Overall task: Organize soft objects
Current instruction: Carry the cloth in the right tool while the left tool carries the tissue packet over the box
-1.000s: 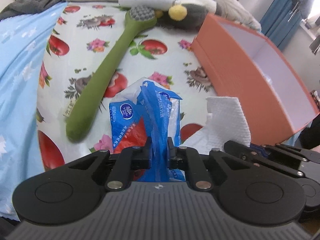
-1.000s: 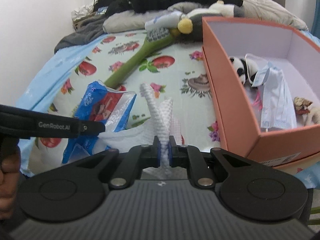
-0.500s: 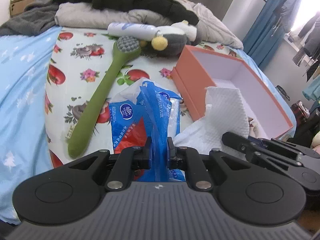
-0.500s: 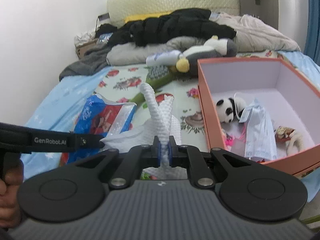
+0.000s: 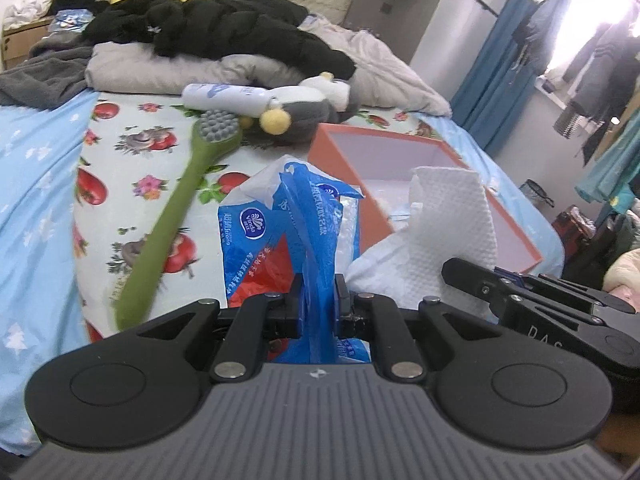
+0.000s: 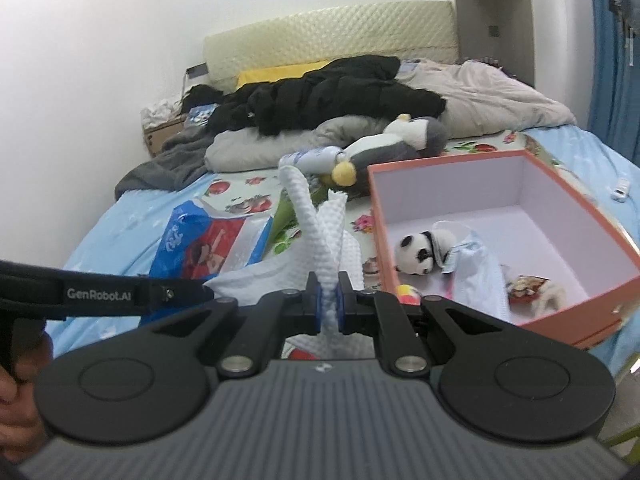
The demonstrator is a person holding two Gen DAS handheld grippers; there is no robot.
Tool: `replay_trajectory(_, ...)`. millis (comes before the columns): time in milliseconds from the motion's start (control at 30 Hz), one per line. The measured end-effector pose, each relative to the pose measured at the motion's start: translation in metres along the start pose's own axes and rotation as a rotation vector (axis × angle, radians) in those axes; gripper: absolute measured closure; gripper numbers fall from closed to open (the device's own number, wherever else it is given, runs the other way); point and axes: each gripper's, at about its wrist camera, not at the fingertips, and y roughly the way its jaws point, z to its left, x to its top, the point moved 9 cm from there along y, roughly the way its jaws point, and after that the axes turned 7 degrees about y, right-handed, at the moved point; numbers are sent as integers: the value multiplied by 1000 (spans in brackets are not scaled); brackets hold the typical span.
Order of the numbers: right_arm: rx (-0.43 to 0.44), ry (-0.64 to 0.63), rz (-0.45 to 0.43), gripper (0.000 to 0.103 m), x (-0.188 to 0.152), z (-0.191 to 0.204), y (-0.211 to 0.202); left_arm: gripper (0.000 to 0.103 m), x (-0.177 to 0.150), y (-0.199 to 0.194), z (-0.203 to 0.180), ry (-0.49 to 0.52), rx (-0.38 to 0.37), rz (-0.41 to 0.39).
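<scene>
Left gripper (image 5: pixel 317 302): clenching a gathered fold of the blue tissue pack (image 5: pixel 276 248), jaws pressed into the plastic wrapper; the pack is hanging lifted above the bed (image 5: pixel 48 184), its loose film bunching upward; light, crinkly, probably slippery under a shallow pinch, so the hold is best taken deep on a doubled fold, not on the smooth face.

Right gripper (image 6: pixel 328 304): grasping a twisted strip of the white paper towel (image 6: pixel 320 224), jaws closed tight on it; the sheet is trailing limp below and to the left, just beside the pack; very light, soft, tearing easily if tugged against the other grip; whether the towel is still feeding out of the pack cannot be told from either view.

Beyond the grippers: orange box (image 6: pixel 592 220) sitting open on the bed to the right, already holding a panda plush (image 6: pixel 416 250), a face mask (image 6: pixel 476 268) and a small item too blurred to name; this appears to be the destination for both held things.

Farther out: green brush (image 5: pixel 176 216) lying diagonally on the flowered sheet; penguin plush (image 6: pixel 396 140) and a white bottle (image 5: pixel 224 98) resting touching near the piled bedding.
</scene>
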Motion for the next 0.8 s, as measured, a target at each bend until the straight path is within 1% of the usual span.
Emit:
replay_trajectory(167,-38,17,-20,92,2,-19,-19,88,-2,-1,-27,21,-47,2)
replay_trajectory(333,-74,46,-25,92,-3,-39,-34,88,-5,5,-57,46,-102,8)
replay_trajectory(500,-105,90,-19,92,-5,-61,-35,88,-5,21,-81,76,-153,35)
replay_trajectory(633,-123,82,-25,92,6,-75,-27,88,7,43,-90,128,-165,51)
replay_trajectory(800,-115,106,-24,92,33,-92,-14,88,38,67,-97,149,-190,49)
